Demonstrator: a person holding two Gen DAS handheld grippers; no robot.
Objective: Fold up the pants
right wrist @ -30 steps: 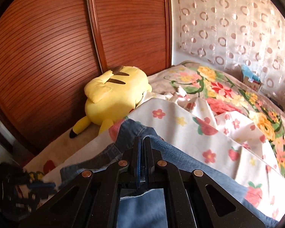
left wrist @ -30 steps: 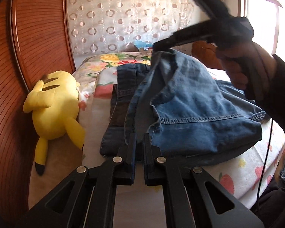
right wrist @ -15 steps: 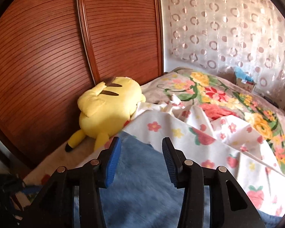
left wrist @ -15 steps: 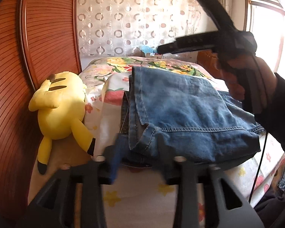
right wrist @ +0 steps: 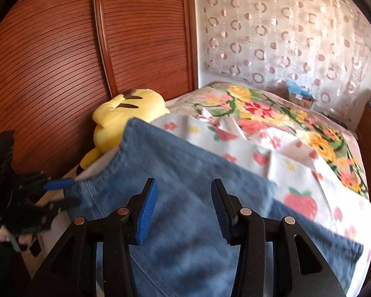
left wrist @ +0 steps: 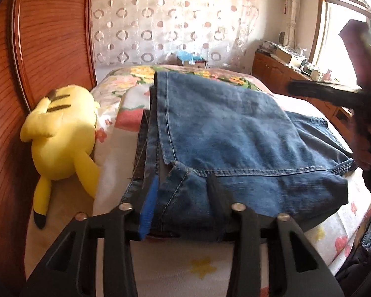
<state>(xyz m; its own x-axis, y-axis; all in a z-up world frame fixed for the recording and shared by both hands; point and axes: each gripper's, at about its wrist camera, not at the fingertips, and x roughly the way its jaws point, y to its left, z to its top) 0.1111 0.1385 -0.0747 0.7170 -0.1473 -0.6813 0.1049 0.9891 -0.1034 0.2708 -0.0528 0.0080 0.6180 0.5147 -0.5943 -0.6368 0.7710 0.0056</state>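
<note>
Both hand-held grippers sit low over a bed with their jaws parted. Seen from its own camera, the left gripper straddles the near hem of a pair of blue denim pants; its blue-padded finger lies at the left of the bunched cloth and its black finger at the right, with denim between them, though the pads do not visibly press on it, and the jaws have just been narrowing. From its own camera the right gripper hovers with its two blue pads spread apart above the flat denim, nothing pinched between them; these jaws opened a moment ago. The pants lie folded in layers on the near part of the bed, one stitched edge running away from the left camera and a hemmed edge across the front. In the left view the right gripper appears as a dark blurred bar at the right edge, held by a person's hand; in the right view the left gripper shows at the left edge with its blue pad at the corner of the denim. Under the pants is a white bed sheet printed with strawberries and small flowers, and farther back a bright floral blanket. A yellow plush toy lies along the left side of the bed, against a reddish slatted wooden wardrobe. Behind the bed hangs a sheer curtain patterned with rings.
</note>
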